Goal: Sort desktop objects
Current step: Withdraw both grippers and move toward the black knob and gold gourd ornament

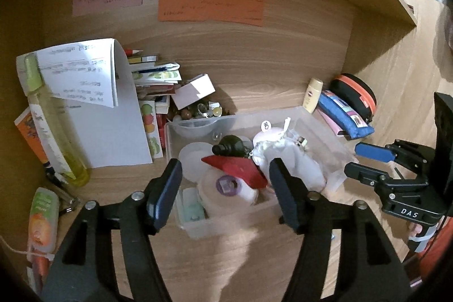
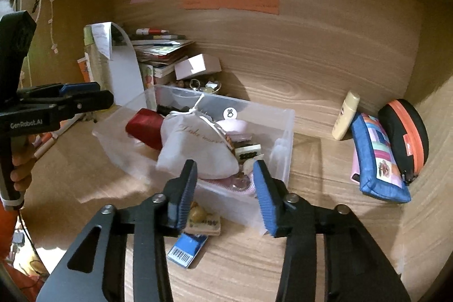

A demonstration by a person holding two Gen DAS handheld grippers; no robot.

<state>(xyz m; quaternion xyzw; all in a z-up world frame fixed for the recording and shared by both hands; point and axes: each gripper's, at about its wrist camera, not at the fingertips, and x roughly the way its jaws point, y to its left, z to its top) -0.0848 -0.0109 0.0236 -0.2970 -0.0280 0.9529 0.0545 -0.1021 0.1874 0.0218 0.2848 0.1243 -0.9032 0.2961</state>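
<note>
A clear plastic box [image 1: 325, 132] [image 2: 286, 132] on the wooden desk holds a red case [image 1: 240, 169] [image 2: 144, 126], a white drawstring pouch [image 2: 195, 149] [image 1: 271, 149], a dark round bottle [image 1: 230, 146] and other small items. My left gripper [image 1: 226, 188] is open and empty, hovering over the box's near end. My right gripper [image 2: 225, 188] is open and empty above the box's near wall; it also shows in the left wrist view [image 1: 365, 160]. A small blue box [image 2: 187, 249] and a small beige pack [image 2: 203, 220] lie on the desk under the right gripper.
Left of the box stand papers [image 1: 107, 109], a stack of books [image 1: 155, 75], a yellow-green bottle [image 1: 51, 120] and an orange tube [image 1: 42, 220]. At the right lie a cream tube [image 2: 345, 115], a blue pouch [image 2: 379, 163] and a black-orange case [image 2: 405, 132]. Sticky notes [image 1: 209, 7] hang on the back wall.
</note>
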